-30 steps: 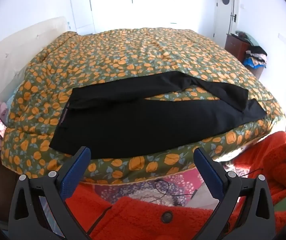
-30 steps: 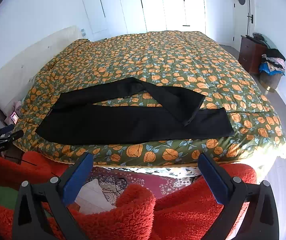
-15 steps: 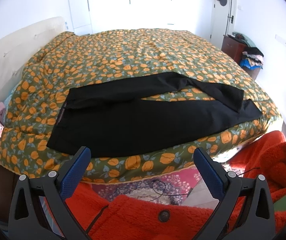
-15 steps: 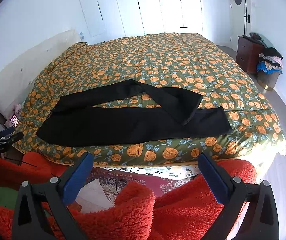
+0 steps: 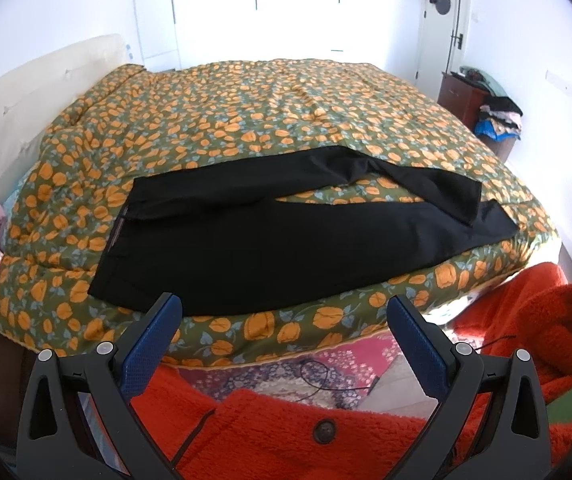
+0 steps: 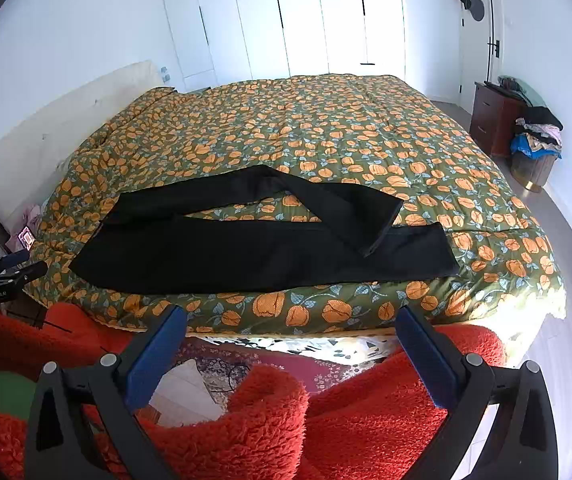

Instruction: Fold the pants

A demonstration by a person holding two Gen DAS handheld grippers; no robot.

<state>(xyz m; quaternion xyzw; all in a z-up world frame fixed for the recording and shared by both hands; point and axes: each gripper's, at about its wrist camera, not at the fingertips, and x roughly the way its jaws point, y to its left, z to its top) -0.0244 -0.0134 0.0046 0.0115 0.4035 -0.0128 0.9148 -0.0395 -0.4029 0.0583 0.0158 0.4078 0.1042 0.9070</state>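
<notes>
Black pants (image 5: 269, 240) lie along the near edge of a bed, waistband at the left, legs running right. The near leg lies flat; the far leg bends and its cuff end crosses onto the near leg at the right (image 6: 370, 216). My left gripper (image 5: 283, 312) is open and empty, held back from the bed edge in front of the pants' middle. My right gripper (image 6: 292, 322) is open and empty, also short of the bed edge. The other gripper shows at the left edge of the right wrist view (image 6: 1, 272).
The bed has a green quilt with orange flowers (image 5: 286, 120) and a cream headboard (image 5: 25, 92) at left. A red fleece garment (image 6: 286, 420) fills the foreground. A patterned rug (image 5: 326, 368) lies below. A dresser with piled clothes (image 6: 526, 132) stands at the right wall.
Both grippers have drawn slightly back and up from the bed, so the pants sit a little farther away. The pants have not moved. Both grippers stay open.
</notes>
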